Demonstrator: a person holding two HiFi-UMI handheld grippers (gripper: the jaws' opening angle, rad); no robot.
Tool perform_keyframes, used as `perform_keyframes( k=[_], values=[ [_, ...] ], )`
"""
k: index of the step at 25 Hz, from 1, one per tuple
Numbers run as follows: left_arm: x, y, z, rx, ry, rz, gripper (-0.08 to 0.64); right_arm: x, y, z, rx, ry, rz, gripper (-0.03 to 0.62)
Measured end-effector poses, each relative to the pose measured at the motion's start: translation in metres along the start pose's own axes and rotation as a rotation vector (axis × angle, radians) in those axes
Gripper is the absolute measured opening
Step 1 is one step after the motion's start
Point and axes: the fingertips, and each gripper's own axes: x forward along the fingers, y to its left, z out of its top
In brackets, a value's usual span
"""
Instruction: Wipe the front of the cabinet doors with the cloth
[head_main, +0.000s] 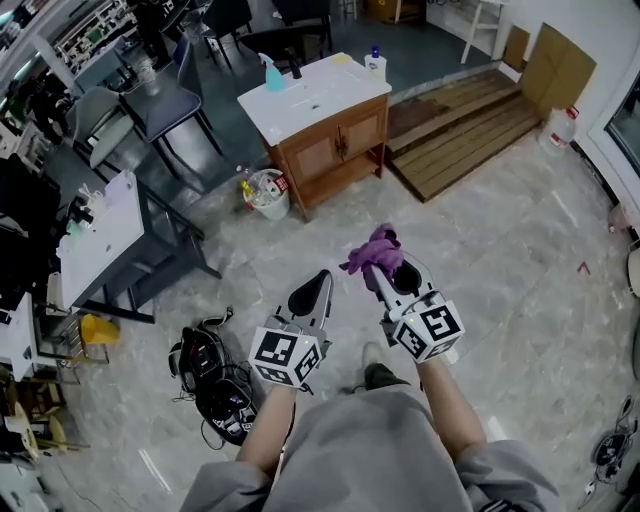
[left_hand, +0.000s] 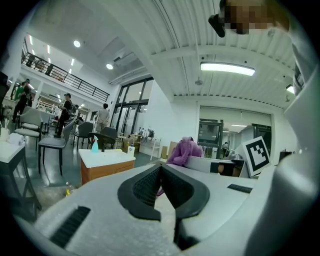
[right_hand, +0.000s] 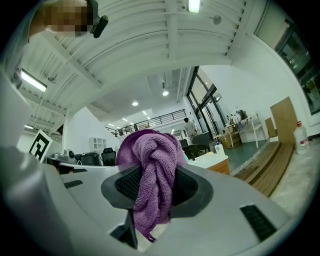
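Left tongs (head_main: 316, 285), lower centre of frame: pressed together, nothing between them. Right tongs (head_main: 388, 272), just right of those: pinching the bunched purple cloth (head_main: 374, 248), which rises above the tips. Wooden cabinet (head_main: 335, 150), upper centre: doors closed, white top, blue spray bottle (head_main: 273, 76) on it, well apart from the cloth.

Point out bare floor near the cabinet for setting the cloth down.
Bare tile lies between the cabinet front, the wooden platform and the right gripper holding the cloth. Crowded: the bucket left of the cabinet, the black bag by the left gripper.
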Motion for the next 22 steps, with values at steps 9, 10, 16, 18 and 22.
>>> perform_keyframes(
  k=[9,10,16,18,22],
  values=[
    [0.073,0.023,0.001,-0.001,0.021,0.070,0.008,0.048,-0.066,0.002,0.044,0.020,0.056,0.143],
    [0.071,0.022,0.000,-0.001,0.020,0.075,0.008,0.046,-0.065,0.000,0.047,0.021,0.060,0.143],
    [0.092,0.029,0.000,0.008,0.039,0.085,0.008,0.060,-0.086,-0.003,0.083,0.027,0.064,0.143],
    [0.098,0.033,-0.002,0.009,0.044,0.089,0.008,0.065,-0.091,-0.005,0.092,0.025,0.065,0.143],
    [0.112,0.049,0.000,0.022,0.047,0.090,0.008,0.085,-0.103,-0.008,0.104,0.019,0.063,0.143]
  ],
)
